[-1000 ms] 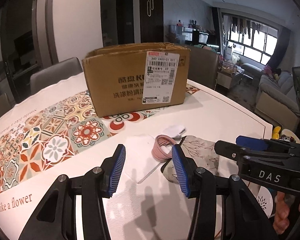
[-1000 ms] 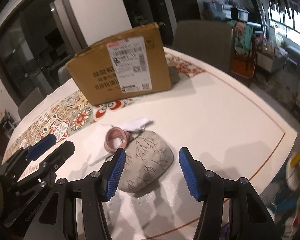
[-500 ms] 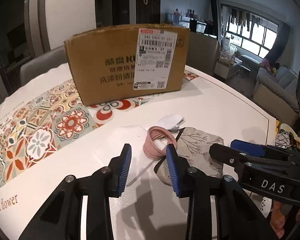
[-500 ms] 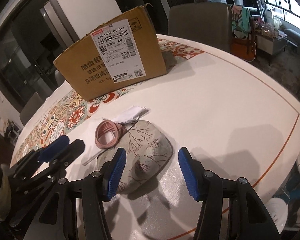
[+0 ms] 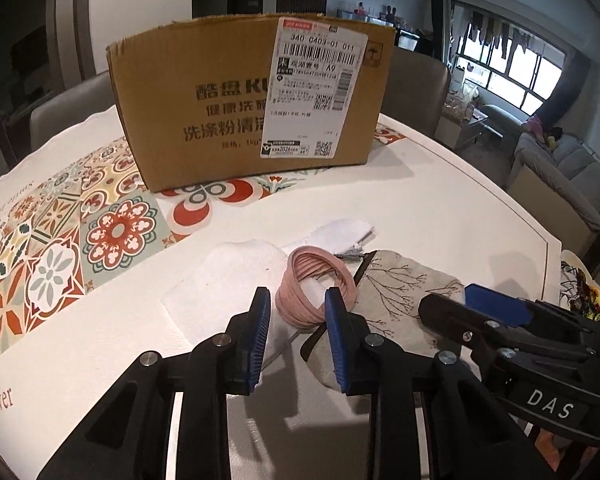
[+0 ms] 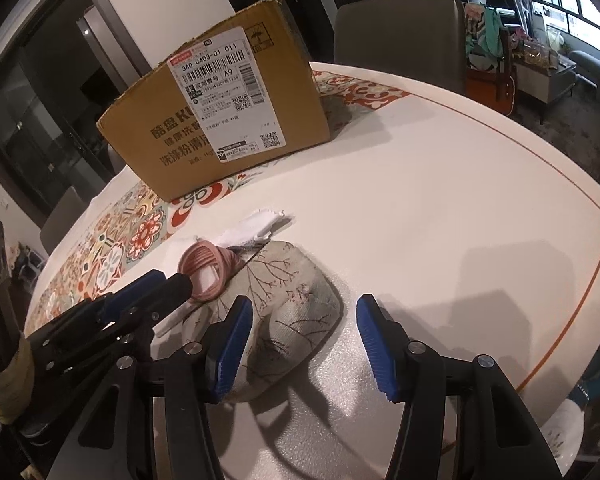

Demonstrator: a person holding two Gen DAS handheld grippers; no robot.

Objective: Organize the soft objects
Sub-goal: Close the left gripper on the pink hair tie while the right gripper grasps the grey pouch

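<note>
one cardboard box [image 5: 248, 100], contents unseen; pink bands [image 5: 316, 292], pouch [image 6: 284, 304] outside

We are bringing our left gripper [image 5: 295, 328] closer to the pink coil [image 5: 316, 294], its blue pads narrowing, while our right gripper [image 6: 305, 350] is advancing over the patterned pouch [image 6: 284, 300].

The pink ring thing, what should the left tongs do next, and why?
Probably ease forward a little, then close. The left tongs are open, and the pink ring sits just ahead of the tips, resting on the white cloth and the grey pouch, not yet gripped.
</note>
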